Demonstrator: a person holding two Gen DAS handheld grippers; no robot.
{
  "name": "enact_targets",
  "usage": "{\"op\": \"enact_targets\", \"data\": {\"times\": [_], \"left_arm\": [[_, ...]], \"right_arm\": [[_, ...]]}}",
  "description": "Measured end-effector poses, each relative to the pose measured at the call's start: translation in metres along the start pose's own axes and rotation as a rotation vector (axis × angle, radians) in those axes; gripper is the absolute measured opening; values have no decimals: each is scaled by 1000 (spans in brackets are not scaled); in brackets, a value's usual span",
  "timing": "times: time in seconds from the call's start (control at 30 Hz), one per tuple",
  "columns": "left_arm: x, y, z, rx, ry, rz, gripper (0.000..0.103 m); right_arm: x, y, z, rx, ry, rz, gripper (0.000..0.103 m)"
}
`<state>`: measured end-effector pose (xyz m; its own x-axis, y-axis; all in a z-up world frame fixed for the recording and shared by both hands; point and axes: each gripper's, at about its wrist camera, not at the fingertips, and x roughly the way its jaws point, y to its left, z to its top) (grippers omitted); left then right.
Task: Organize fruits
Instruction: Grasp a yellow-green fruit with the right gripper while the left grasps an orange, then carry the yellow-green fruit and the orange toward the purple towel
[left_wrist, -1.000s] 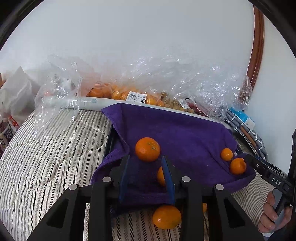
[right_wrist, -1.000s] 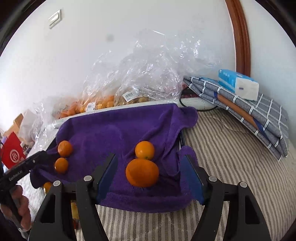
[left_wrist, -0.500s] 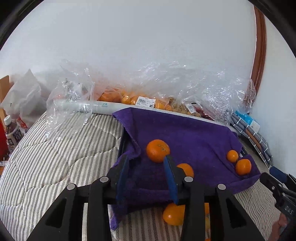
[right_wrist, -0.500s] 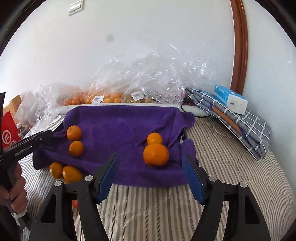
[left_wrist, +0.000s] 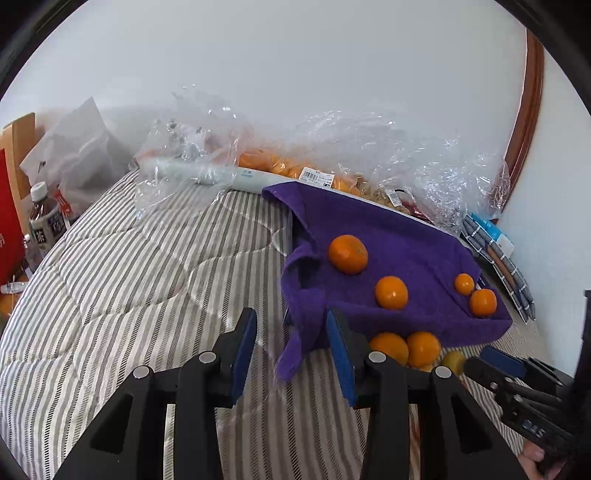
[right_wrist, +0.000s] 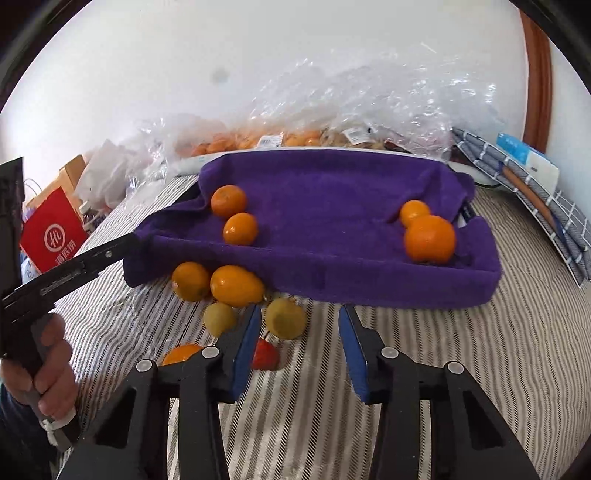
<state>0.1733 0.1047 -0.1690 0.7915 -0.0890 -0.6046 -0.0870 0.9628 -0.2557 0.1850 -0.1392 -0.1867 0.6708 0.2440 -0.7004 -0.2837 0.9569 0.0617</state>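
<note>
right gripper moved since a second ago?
Yes. The right gripper has backed away from the purple towel: earlier the big orange sat between its fingers, now only striped bedding does. Jaws closing, empty.

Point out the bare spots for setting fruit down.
Free: the purple towel's middle, between the left orange pair and the right pair; also the striped bedding left of it. Crowded: the loose fruit at the towel's front-left edge.

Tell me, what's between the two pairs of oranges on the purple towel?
Nothing: in the right wrist view, only bare purple terry towel lies between the left orange pair and the right orange pair.
</note>
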Motion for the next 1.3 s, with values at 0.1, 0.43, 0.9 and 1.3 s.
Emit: {"op": "enact_targets", "data": {"times": [0.1, 0.43, 0.9, 1.3], "left_arm": [[-4, 2, -2, -3, -9, -12, 42], [-2, -16, -7, 72, 29, -95, 43], [35, -64, -14, 105, 208, -169, 42], [33, -41, -17, 13, 212, -116, 34]], "right_arm": [[16, 2, 3, -11, 44, -2, 43], [25, -6, 4, 0, 74, 18, 28], [-8, -71, -18, 69, 39, -58, 28], [-5, -81, -22, 123, 51, -68, 28]]}}
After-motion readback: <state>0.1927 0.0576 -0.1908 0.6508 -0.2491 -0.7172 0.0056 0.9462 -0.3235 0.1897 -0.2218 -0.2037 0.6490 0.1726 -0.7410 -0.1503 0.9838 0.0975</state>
